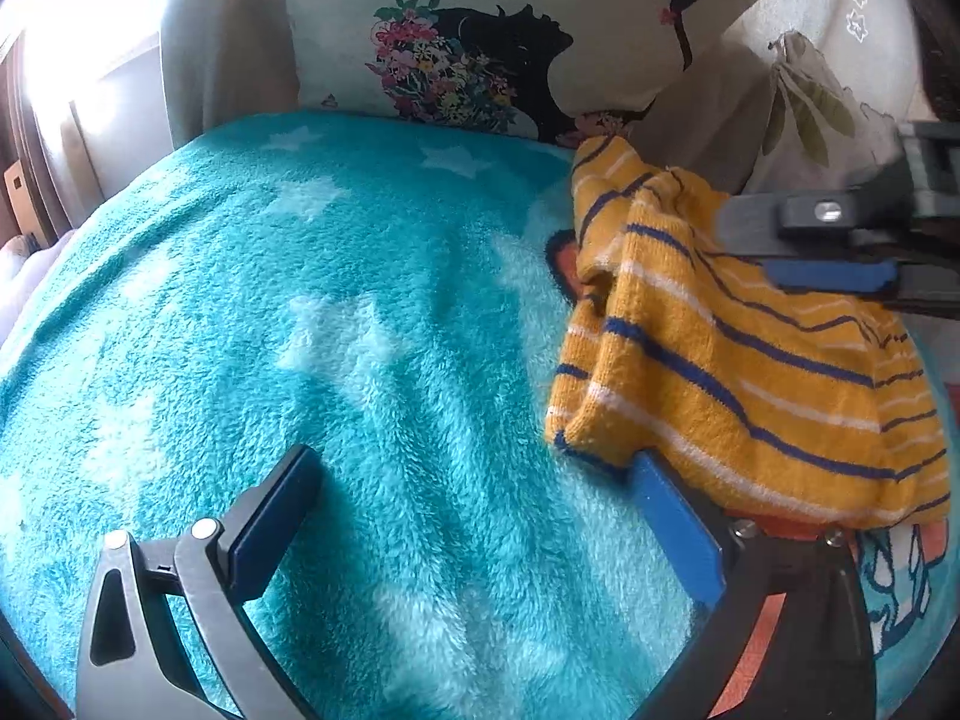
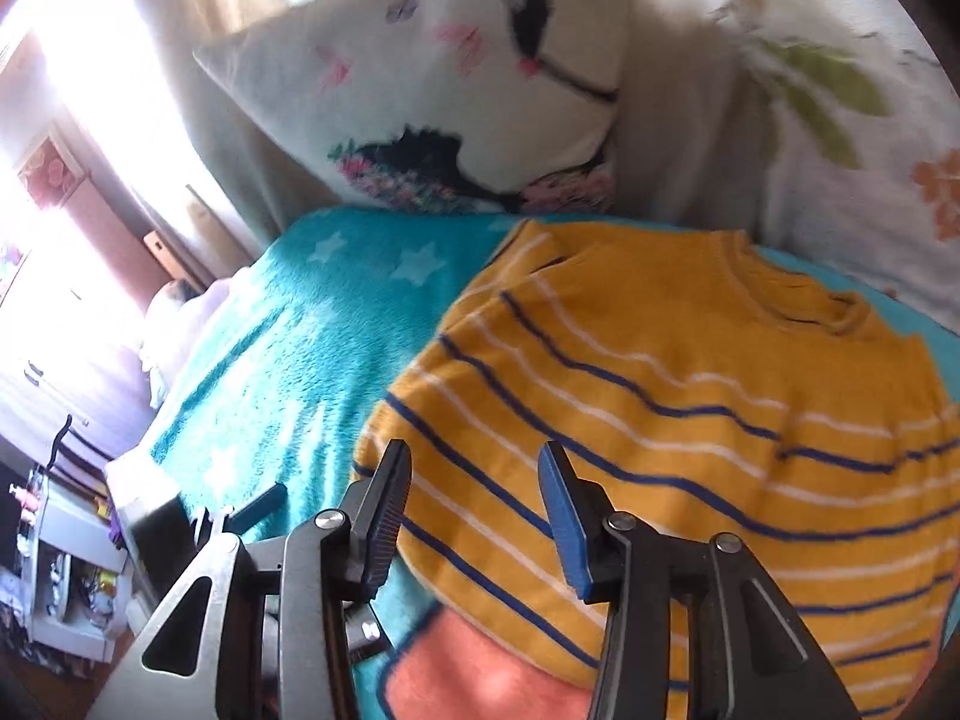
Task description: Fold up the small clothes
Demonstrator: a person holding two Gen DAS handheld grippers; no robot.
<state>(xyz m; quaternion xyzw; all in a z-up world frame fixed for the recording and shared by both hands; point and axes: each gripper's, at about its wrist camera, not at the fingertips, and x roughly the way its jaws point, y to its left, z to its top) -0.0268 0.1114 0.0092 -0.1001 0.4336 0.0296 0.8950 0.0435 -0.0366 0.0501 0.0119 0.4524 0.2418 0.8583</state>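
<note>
The left gripper (image 1: 474, 516) has its jaws wide apart, low over the teal blanket (image 1: 312, 324); its right-hand finger touches the near edge of the striped sweater (image 1: 738, 372), while the other finger sits on bare fleece. The right gripper (image 2: 474, 516) hovers over the sweater's lower left part with its jaws apart and nothing between them; the left wrist view shows it side-on above the garment.

The sweater, mustard with navy and white stripes, lies on the blanket on the bed, neckline toward the pillows (image 2: 432, 90). One side looks bunched and folded over on itself, with a sleeve lying crumpled toward the floral pillow.

The step in hand appears to be taking hold of an edge to start or tidy a fold. To do it well, each gripper should probably pinch only the knit layers meant to move, not the fleece underneath, which is thick and likely to snag. Gripping two well-separated points on the same edge would keep the fold line straight; lifting slightly before carrying it across should stop the soft knit dragging and wrinkling.
</note>
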